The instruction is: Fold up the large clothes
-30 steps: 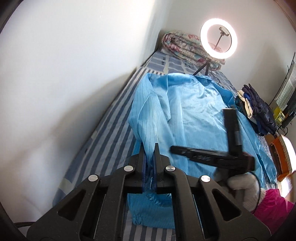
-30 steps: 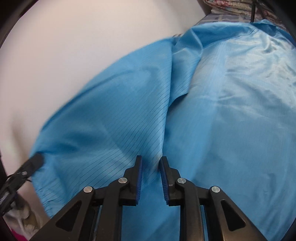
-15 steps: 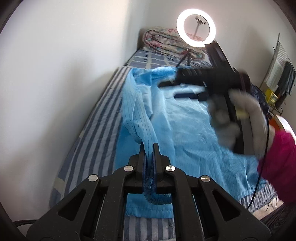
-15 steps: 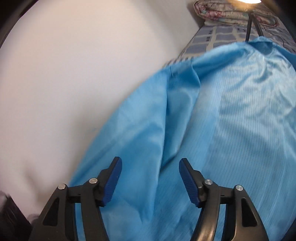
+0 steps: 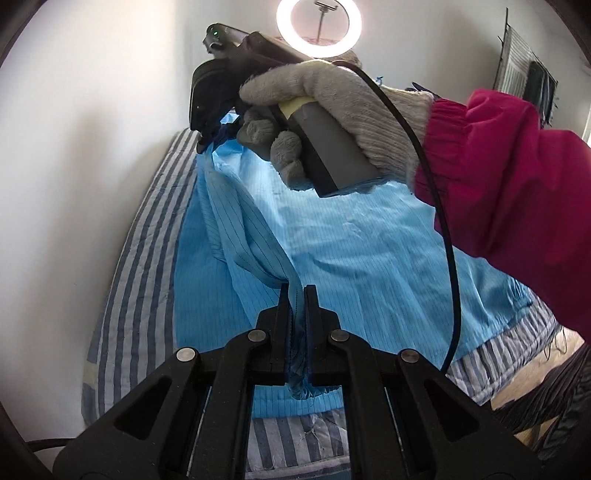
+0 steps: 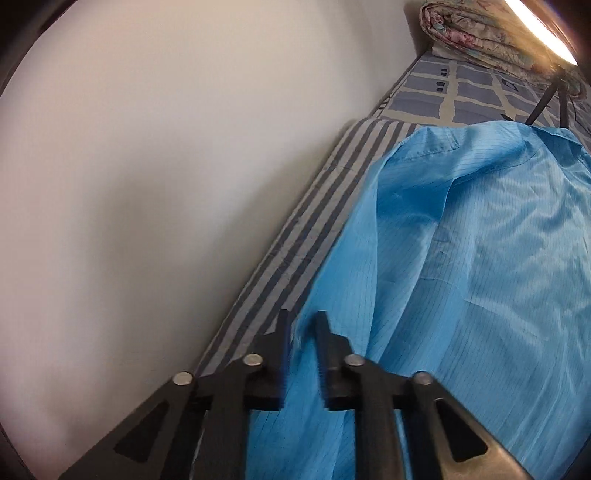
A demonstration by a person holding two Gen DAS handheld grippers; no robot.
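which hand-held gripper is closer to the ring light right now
Right. The right hand-held gripper pinches the blue garment up the bed, just below the ring light. The left hand-held gripper grips the sleeve at the near end.

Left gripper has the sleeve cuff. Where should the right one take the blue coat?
Grip the sleeve at its shoulder end, where the right gripper sits, coming from the wall-side edge. Raised fabric there fits between the fingers; the coat body lies flat.

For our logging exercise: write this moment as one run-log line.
left gripper: shut on blue garment | right gripper: shut on same garment's edge | garment: on striped bed
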